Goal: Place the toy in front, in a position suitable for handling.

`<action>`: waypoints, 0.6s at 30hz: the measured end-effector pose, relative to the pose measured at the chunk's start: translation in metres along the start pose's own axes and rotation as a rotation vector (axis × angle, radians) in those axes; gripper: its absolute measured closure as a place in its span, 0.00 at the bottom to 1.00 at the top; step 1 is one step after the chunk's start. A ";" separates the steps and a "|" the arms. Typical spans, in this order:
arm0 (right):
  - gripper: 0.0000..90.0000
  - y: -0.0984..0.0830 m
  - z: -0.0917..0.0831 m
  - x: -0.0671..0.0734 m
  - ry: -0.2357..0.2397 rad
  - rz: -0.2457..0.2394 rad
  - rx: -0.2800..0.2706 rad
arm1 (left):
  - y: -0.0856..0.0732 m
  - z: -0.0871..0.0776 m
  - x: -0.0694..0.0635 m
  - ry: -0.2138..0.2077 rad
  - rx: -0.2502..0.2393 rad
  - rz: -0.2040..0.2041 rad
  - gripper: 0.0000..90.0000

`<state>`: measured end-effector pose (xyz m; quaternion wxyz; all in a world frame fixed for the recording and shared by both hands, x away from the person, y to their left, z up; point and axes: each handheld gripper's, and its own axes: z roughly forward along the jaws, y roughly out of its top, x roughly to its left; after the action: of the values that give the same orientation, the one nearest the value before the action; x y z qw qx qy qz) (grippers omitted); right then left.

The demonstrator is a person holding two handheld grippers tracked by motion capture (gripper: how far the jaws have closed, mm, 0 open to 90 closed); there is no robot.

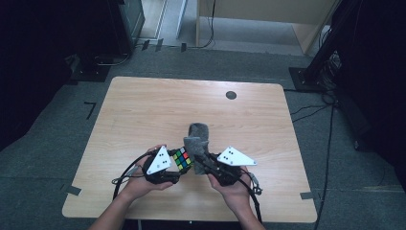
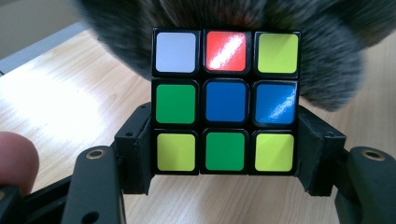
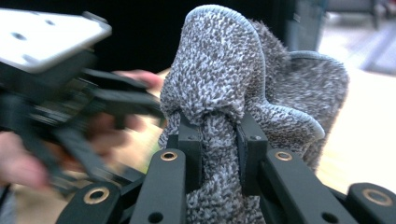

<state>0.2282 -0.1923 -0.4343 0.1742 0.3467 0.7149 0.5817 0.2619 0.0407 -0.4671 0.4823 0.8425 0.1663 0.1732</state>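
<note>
While the cube point(image 2: 225, 102) was clamped in the left gripper point(image 2: 224, 154) and the cloth point(image 3: 233, 93) pinched in the right gripper point(image 3: 219, 154), slippage under wiping pressure was judged possible.

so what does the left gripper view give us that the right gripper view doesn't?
Left gripper view: the Rubik's cube face, white, red and yellow on top, green and two blues in the middle, yellow, green, yellow below, clamped between the left gripper fingers. Right gripper view: the right gripper fingers pinching a fold of the grey cloth, which stands up above them, and the other gripper, blurred, at the left. Both: the grey cloth and the wooden table.
</note>
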 end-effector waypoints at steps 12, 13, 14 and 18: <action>0.84 -0.001 0.000 -0.005 -0.039 0.020 0.000 | 0.004 -0.008 0.006 -0.003 -0.037 -0.045 0.38; 0.84 0.001 0.001 -0.003 -0.037 0.007 0.000 | 0.004 -0.008 0.006 -0.002 -0.039 -0.050 0.38; 0.84 0.002 0.001 -0.003 -0.034 0.008 0.002 | 0.004 -0.008 0.007 -0.003 -0.048 -0.060 0.38; 0.82 0.008 0.002 -0.012 -0.016 0.044 0.002 | 0.007 -0.004 0.011 -0.006 -0.058 -0.085 0.38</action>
<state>0.2407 -0.1985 -0.4287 0.1667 0.3675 0.7062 0.5817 0.2707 0.0456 -0.4574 0.5139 0.8209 0.1955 0.1545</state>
